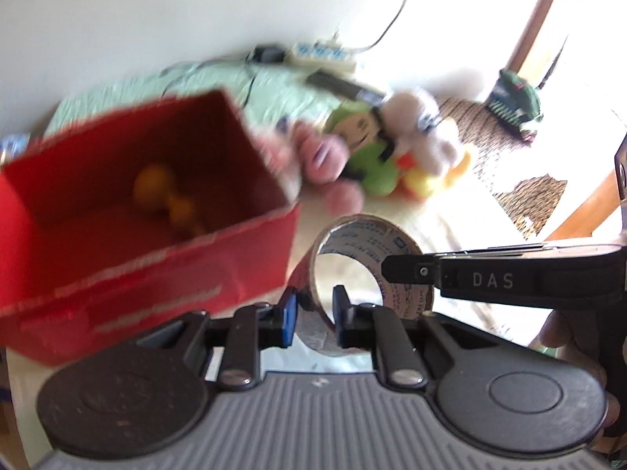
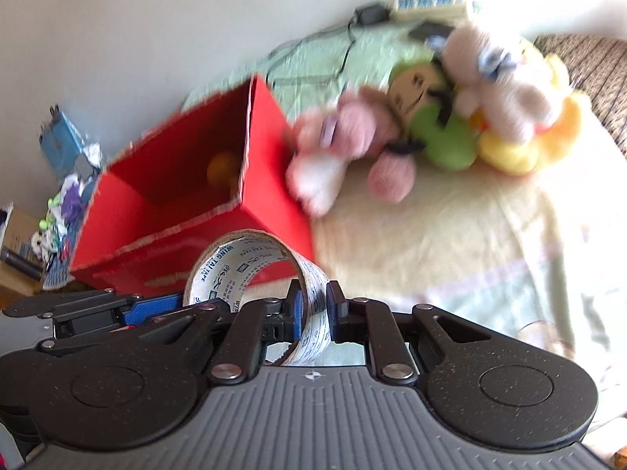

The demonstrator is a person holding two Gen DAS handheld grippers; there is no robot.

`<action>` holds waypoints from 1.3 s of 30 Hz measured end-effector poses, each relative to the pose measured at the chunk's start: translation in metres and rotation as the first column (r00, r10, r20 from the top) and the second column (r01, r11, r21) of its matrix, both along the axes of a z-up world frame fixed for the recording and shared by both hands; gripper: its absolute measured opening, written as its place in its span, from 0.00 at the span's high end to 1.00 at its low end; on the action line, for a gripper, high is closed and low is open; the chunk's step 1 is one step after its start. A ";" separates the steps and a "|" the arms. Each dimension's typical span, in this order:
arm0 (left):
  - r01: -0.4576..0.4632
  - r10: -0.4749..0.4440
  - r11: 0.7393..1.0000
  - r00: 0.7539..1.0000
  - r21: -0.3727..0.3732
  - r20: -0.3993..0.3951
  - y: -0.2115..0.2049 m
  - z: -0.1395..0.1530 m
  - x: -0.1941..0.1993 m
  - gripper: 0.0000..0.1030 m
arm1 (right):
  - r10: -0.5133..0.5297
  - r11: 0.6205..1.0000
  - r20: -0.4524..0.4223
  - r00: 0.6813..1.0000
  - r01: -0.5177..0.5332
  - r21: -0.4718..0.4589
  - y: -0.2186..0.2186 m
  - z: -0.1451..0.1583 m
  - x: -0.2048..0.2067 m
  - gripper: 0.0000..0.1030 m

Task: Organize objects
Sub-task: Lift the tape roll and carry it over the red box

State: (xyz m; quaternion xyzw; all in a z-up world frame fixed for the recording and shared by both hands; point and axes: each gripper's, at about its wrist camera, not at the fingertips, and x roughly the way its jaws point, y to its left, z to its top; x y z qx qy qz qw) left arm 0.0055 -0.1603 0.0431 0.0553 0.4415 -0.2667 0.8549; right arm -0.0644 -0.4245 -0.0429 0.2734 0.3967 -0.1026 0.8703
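Observation:
A roll of printed packing tape (image 1: 364, 258) is held by both grippers. My left gripper (image 1: 315, 311) is shut on the roll's left wall. My right gripper (image 2: 315, 307) is shut on the opposite wall of the tape roll (image 2: 254, 270); its finger (image 1: 470, 280) shows in the left wrist view. An open red box (image 1: 149, 211) stands just left of the roll, with a yellow toy (image 1: 164, 196) inside. The red box (image 2: 188, 203) also shows in the right wrist view. All is above a bed.
A pile of plush toys (image 2: 450, 117) lies beyond the box on a pale blanket (image 2: 450, 243). A power strip (image 2: 427, 4) and cables lie by the wall. Clutter (image 2: 58, 203) sits at the left of the bed.

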 end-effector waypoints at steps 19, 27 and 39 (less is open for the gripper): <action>-0.232 0.225 0.973 0.958 0.014 0.179 0.095 0.062 0.081 0.87 | 0.311 0.947 0.095 0.946 -0.299 -0.121 0.041 0.069 0.161 0.87; -0.302 0.299 0.949 0.953 0.091 0.041 0.140 0.010 0.138 0.87 | 0.397 0.917 -0.101 0.912 -0.399 0.005 0.069 0.015 0.237 0.87; -0.246 0.312 0.919 0.931 0.308 -0.190 0.135 -0.075 0.206 0.87 | 0.337 0.942 -0.294 0.894 -0.320 0.107 0.074 -0.053 0.290 0.88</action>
